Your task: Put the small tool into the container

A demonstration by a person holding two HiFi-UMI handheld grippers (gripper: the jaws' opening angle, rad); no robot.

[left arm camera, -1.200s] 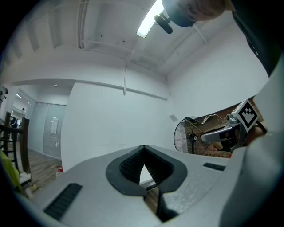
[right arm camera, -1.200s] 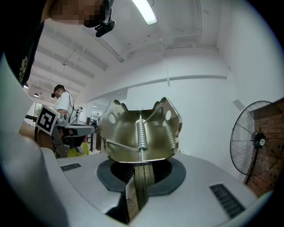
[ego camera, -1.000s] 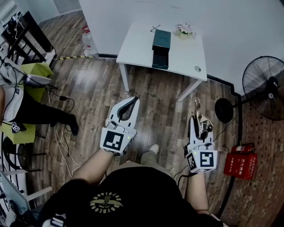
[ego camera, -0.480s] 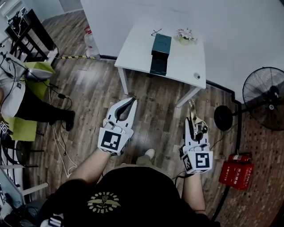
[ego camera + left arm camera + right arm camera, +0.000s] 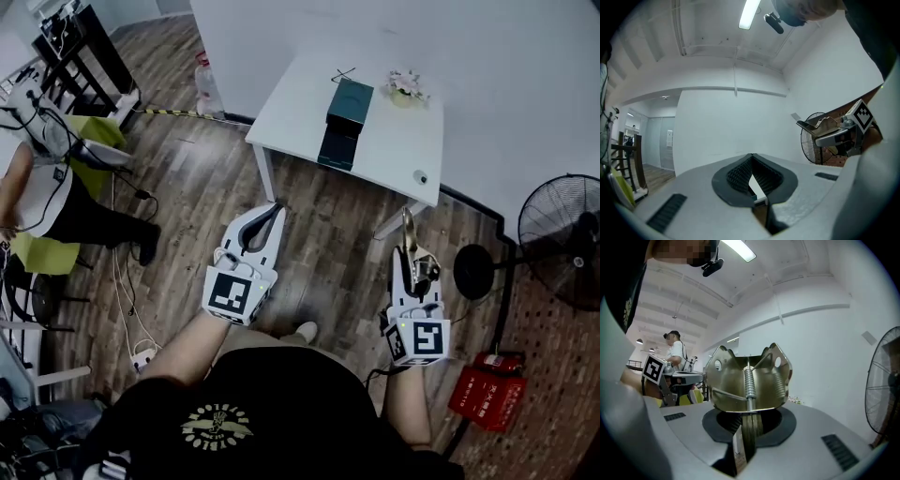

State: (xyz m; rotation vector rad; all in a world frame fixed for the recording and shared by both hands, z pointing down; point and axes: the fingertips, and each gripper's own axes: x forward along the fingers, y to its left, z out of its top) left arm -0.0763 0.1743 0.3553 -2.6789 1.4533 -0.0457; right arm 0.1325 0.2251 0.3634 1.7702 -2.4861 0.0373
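The small tool (image 5: 408, 232), a shiny metal spring clamp (image 5: 747, 378), stands up out of my right gripper (image 5: 412, 255), which is shut on its lower end. My left gripper (image 5: 272, 208) is held level with it to the left, its jaws shut with nothing between them (image 5: 751, 155). Both hang over the wooden floor, well short of the white table (image 5: 291, 103). The container (image 5: 342, 122), a dark green box with its lid raised, sits on that table. In the left gripper view the right gripper (image 5: 824, 132) and the tool show at the right.
A small flower pot (image 5: 405, 86) stands at the table's far end, with a thin dark object (image 5: 341, 73) beside the box. A standing fan (image 5: 562, 239) and a red box (image 5: 487, 394) are on the right. A seated person (image 5: 37, 192) and cables are at the left.
The head view has shifted a little, so the table and fan sit slightly lower and more to the right. Both grippers keep their pose, and the clamp stays held.
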